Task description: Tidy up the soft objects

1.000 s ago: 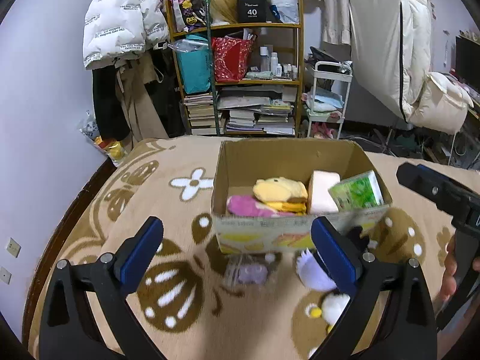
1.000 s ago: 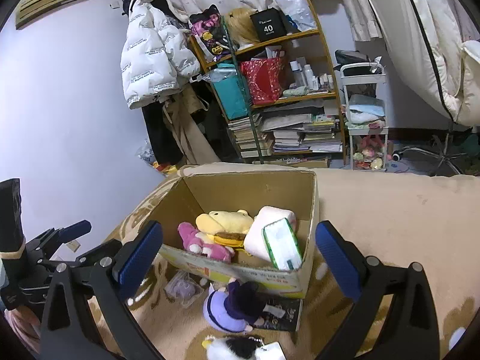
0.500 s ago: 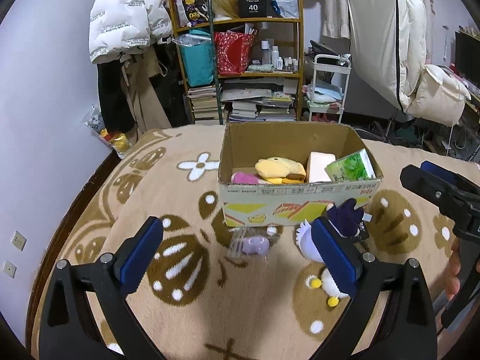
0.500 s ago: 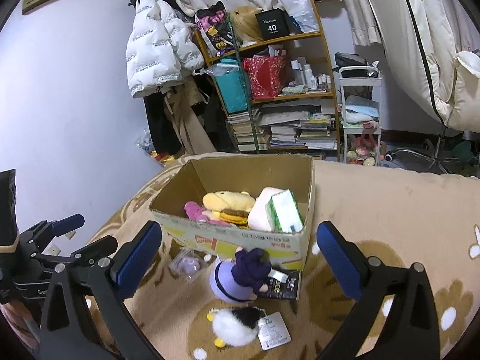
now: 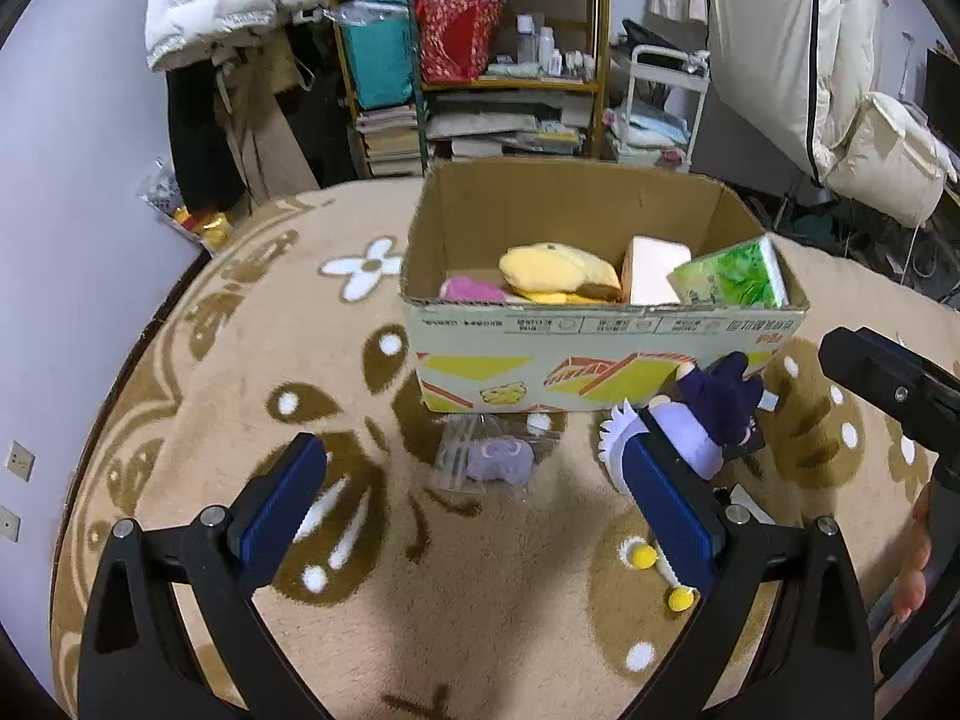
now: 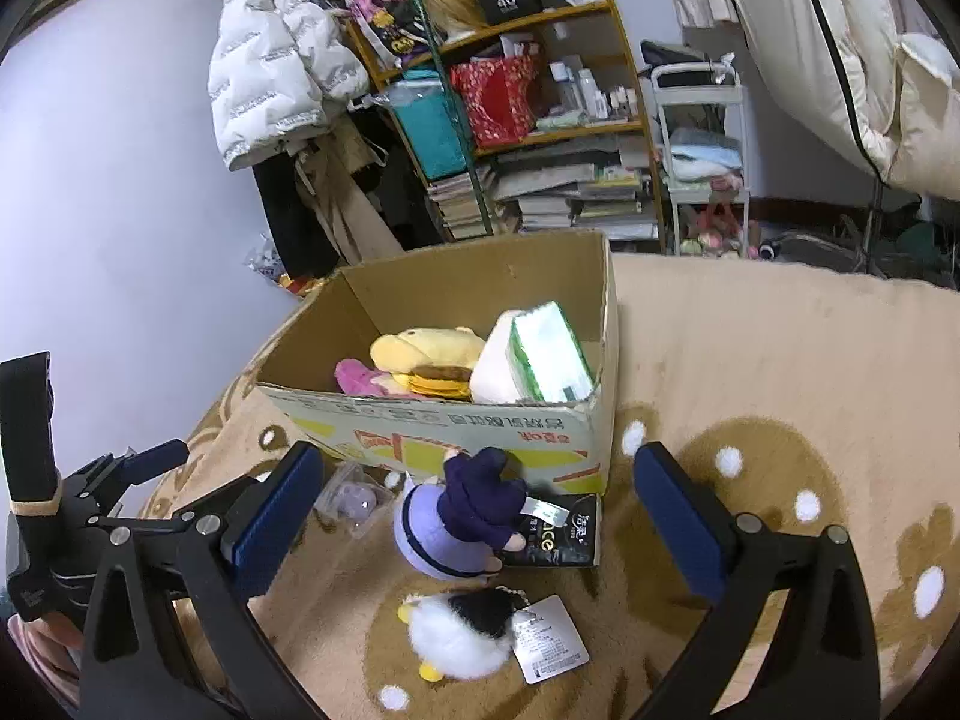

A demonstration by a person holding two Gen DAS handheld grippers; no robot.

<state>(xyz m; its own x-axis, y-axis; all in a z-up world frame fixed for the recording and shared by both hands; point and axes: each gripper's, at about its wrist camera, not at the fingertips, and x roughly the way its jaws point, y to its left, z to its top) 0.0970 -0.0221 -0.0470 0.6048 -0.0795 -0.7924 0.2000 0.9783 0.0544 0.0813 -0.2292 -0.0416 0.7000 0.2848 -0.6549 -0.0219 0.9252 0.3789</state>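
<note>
Left wrist view: the left tongs (image 5: 474, 501) hang open and empty above the patterned blanket (image 5: 198, 372). Between their pads lies a small purple plush in a clear bag (image 5: 497, 461), just in front of the cardboard box (image 5: 600, 354). The bag is probably slippery; a pinch on loose plastic alone could let it slide out on the way up. The right pad hides most of the purple doll (image 5: 708, 420), so closing from here risks snagging that doll instead. Only this view shows the yellow plush (image 5: 558, 269), pink plush (image 5: 471, 289) and green tissue pack (image 5: 729, 276) from the front.

Right wrist view: the right tongs (image 6: 474, 516) are also spread wide, gripping nothing. Here the purple doll (image 6: 462, 516) shows whole, leaning against the box front on a black packet (image 6: 558, 531). Lifting the doll could drag that packet along. A white duck plush (image 6: 462, 630) with a paper tag (image 6: 549, 639) lies nearer, barely visible from the left. The two tongs are close together, so a collision is possible if both reach in at once.
</note>
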